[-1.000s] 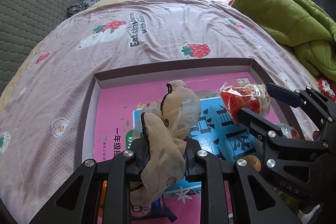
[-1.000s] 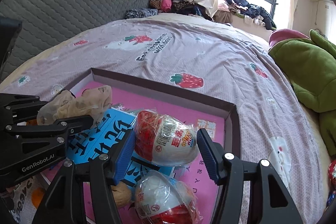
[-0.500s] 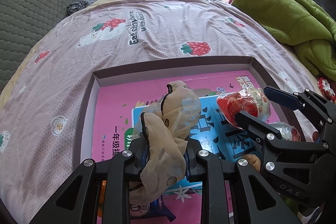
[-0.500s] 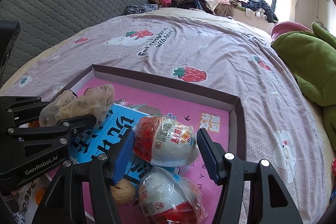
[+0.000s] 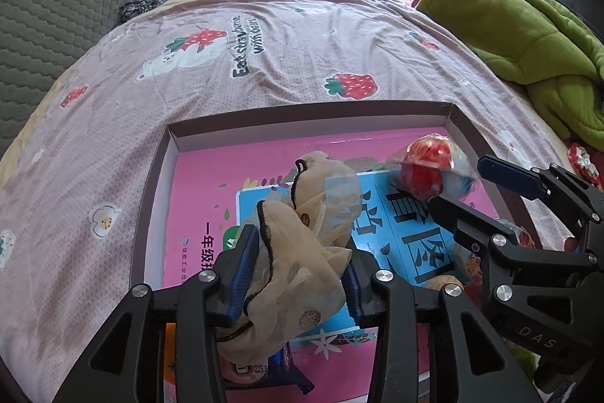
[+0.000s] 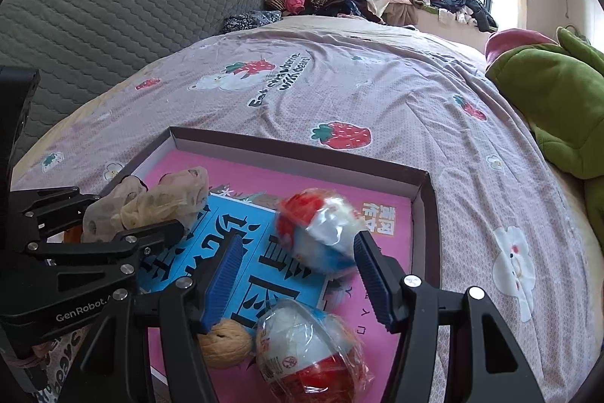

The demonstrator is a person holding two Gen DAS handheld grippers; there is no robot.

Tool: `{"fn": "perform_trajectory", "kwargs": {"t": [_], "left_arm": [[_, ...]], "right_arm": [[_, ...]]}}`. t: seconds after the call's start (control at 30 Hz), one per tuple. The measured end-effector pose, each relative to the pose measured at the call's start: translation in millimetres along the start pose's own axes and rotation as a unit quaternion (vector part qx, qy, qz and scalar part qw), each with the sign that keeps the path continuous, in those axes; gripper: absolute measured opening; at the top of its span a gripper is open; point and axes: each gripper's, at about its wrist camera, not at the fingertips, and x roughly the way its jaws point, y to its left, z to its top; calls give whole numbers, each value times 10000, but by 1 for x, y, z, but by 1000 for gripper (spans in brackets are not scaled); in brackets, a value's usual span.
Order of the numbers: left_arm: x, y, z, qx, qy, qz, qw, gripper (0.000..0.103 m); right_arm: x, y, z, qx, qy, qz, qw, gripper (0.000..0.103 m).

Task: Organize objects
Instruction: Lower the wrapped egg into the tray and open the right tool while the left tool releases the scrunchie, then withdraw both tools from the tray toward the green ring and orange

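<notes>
Sheer beige stockings with black trim [image 5: 302, 252], one bundle: between left tongs [image 5: 302, 274], jaws opening, over shallow dark-walled cardboard tray [image 6: 426, 184].
Red-and-white wrapped toy eggs, two: blurred one [image 6: 321, 233] between right tongs [image 6: 298, 274], spread, pads not touching; other [image 6: 305, 346] lying on pink-and-blue book [image 6: 264, 274], Chinese print.
Tan string ball [image 6: 224, 342], one, beside lower egg.
Tray on pink strawberry-print bed sheet [image 6: 377, 93]; second word unclear, "with bears" readable.
Left tongs body marked "GenRobot".

Your left gripper [image 5: 302, 270] jaws opening, beige stocking bundle [image 5: 309, 244] between them; your right gripper [image 5: 487, 184] around red-and-white wrapped egg [image 5: 430, 172]; both over box tray [image 5: 298, 112] on bed [image 5: 264, 63].
</notes>
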Motion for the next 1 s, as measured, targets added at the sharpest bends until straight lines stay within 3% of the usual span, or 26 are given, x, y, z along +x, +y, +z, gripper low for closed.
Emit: {"fn": "perform_trajectory", "kwargs": {"t": [0.43, 1.0], "left_arm": [[-14, 1, 2, 21, -63, 1, 10000, 64], [-49, 4, 3, -19, -248, -1, 9997, 65]], "right_arm": [[-21, -5, 5, 173, -155, 108, 9997, 61], [-53, -3, 11, 347, -341, 315, 9983, 64]]}}
